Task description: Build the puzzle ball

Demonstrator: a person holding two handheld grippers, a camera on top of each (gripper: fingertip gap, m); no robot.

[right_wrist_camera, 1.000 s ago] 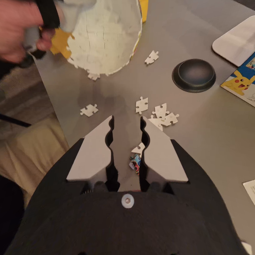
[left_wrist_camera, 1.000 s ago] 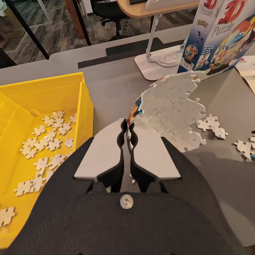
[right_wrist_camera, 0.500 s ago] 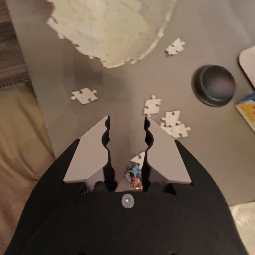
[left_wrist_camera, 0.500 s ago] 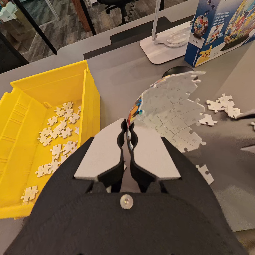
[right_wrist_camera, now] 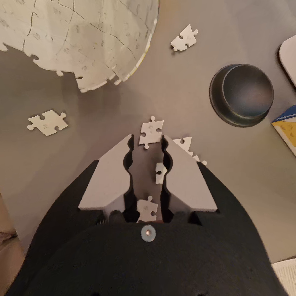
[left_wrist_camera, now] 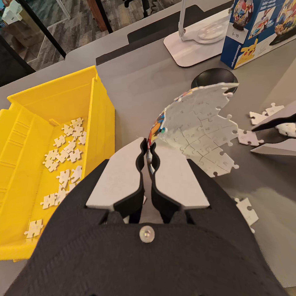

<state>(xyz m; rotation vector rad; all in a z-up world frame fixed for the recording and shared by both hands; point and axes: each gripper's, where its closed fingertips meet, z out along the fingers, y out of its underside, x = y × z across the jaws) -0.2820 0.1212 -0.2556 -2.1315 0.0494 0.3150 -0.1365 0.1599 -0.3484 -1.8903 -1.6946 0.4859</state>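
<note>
Several loose pieces on grey table, carpeted room behind

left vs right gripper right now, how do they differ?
The left gripper is shut on the rim of the half-built puzzle ball, holding it tilted above the table; the right gripper is open and holds nothing. The left one is raised, while the right one is low over the table, its jaws either side of a loose puzzle piece. Both have grey fingers with wavy black pads.
</note>
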